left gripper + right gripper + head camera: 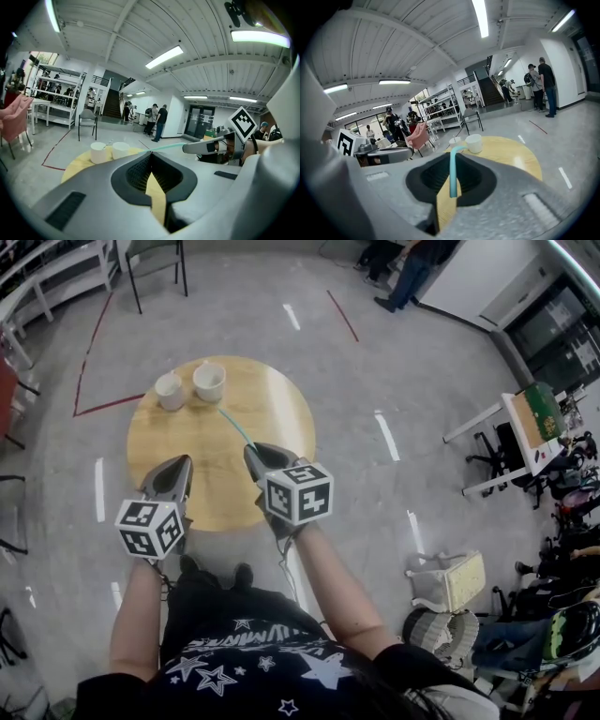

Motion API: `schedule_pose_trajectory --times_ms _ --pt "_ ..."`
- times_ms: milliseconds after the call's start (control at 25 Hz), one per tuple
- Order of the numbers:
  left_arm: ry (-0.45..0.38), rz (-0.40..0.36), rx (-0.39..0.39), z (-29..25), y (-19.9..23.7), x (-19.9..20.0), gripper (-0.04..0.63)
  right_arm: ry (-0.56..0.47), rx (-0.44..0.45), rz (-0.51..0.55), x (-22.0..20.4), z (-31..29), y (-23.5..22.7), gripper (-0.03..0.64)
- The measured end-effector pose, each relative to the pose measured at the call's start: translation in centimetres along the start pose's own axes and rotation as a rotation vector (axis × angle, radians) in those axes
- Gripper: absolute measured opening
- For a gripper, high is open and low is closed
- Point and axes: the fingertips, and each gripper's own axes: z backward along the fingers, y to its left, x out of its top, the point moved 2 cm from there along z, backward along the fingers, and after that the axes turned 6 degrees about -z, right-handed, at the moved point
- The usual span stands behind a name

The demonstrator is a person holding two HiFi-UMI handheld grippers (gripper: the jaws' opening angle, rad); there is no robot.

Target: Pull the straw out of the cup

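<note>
- The right gripper (251, 452) is clamping the teal straw (234, 427) — its fingers (389, 192) are sitting narrow, pinching the straw's near end between them.
- The straw is hanging out of the white cup (209, 382). Its far tip is pointing back at that cup from just on the near side, apart from the rim as the head view shows it.
- In the right gripper view the straw (453, 173) is rising between the fingers and bending over at the top toward the cup (473, 143).
- The left gripper (180, 465) is hovering nearer the person than the cup and to its left — its fingers (93, 187) are pressing together at the tips, gripping nothing.
- A second cup (170, 391) is standing just left of the white cup.
- The round wooden worktop (272, 399) is carrying the white cup at its far side.
</note>
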Motion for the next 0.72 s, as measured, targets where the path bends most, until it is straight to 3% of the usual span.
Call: schedule_pose_trajectory --times_ms 120,400,720 --pt "0.006 -0.008 -0.001 -0.1 -0.4 -0.1 0.006 0.011 -0.008 0.036 -0.3 0.2 -0.2 0.029" --pt "0.006 -0.015 -0.021 0.0 -0.2 0.0 0.006 -0.013 -0.012 0.004 0.0 0.3 0.2 0.029" --pt "-0.007 -0.032 -0.068 1.8 1.3 0.7 0.006 -0.039 -0.044 0.023 0.7 0.7 3.1 0.029"
